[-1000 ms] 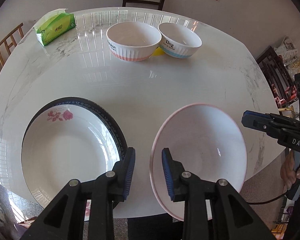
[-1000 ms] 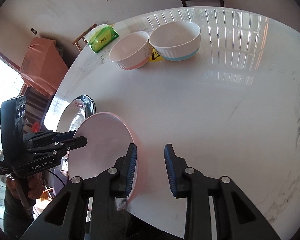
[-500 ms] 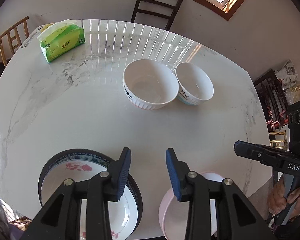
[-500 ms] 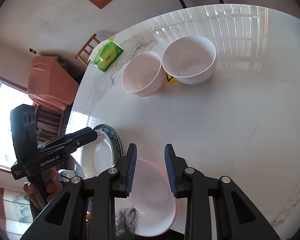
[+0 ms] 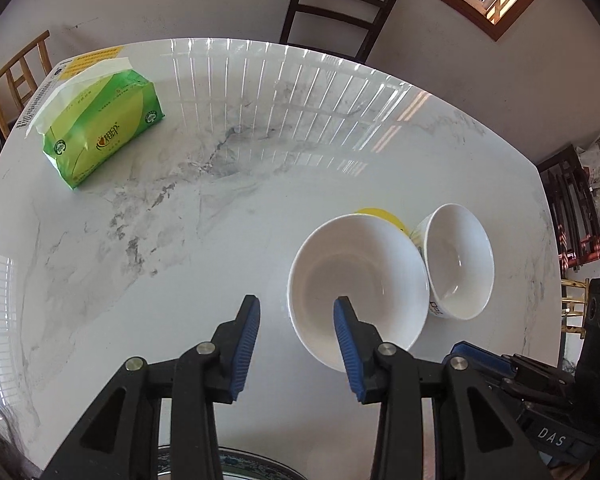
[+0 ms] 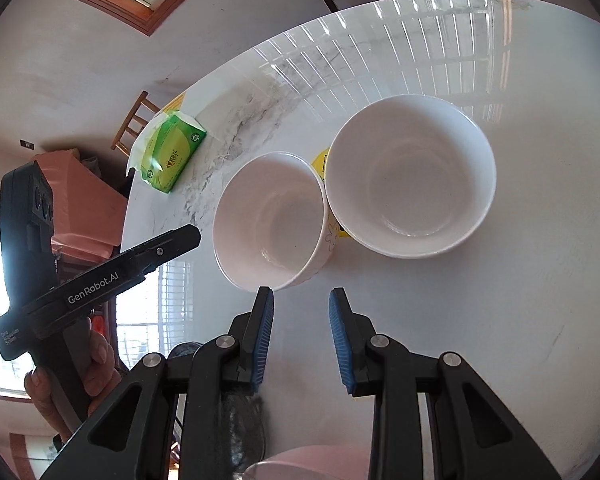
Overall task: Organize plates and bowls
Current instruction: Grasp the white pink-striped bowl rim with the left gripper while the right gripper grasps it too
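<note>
Marble, white with grey veins, made up the table under both my tongs, with pale walls and a dark chair beyond its far edge.

My left tongs hung over the table with the jaws wide and nothing between them. Seen along them, the right blue pad overlapped the near rim of the larger white bowl; I could not tell whether it touched. That bowl stood upright toward the table's right edge and held nothing. Against its right side stood the smaller bowl, also holding nothing, with a yellow sticker on the marble showing behind the pair. At the near edge, below these tongs, a sliver of a blue-patterned plate rim peeked out.

My right tongs were likewise spread and gripped nothing, held above the table just short of the two bowls. Their left pad sat near the closest rim of the ribbed bowl; the bowl to its right touched it. A pink plate rim lay at the near edge between the tong arms.

Farther off, a green tissue pack lay by the table's far left corner.
</note>
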The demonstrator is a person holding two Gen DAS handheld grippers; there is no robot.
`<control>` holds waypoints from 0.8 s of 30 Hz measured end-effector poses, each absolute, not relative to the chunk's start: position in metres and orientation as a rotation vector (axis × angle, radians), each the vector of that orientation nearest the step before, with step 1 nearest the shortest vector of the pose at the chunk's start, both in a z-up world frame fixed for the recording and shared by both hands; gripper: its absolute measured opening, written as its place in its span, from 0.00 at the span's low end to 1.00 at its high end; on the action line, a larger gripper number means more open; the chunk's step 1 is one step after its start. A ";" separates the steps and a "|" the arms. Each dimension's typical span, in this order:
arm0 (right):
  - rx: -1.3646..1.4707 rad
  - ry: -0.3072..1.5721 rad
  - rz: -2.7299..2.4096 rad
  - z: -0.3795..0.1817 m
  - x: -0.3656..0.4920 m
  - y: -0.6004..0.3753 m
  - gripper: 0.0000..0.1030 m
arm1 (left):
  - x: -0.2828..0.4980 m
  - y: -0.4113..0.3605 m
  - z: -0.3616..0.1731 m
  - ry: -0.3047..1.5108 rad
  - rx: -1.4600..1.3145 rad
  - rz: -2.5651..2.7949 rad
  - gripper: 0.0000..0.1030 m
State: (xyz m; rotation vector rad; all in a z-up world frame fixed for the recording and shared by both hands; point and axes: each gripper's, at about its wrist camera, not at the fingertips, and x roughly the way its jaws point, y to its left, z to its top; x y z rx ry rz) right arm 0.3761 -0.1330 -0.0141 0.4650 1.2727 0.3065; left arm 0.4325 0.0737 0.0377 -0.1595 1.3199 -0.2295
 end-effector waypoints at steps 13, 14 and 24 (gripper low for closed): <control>0.518 1.291 0.237 -0.043 0.394 -0.123 0.22 | 0.451 0.060 -0.003 1.342 -0.153 -0.203 0.38; 0.507 1.292 0.230 -0.045 0.395 -0.121 0.21 | 0.451 0.060 -0.007 1.349 -0.165 -0.202 0.32; 0.376 1.246 0.246 -0.044 0.392 -0.111 0.15 | 0.429 0.076 -0.023 1.326 -0.216 -0.158 0.06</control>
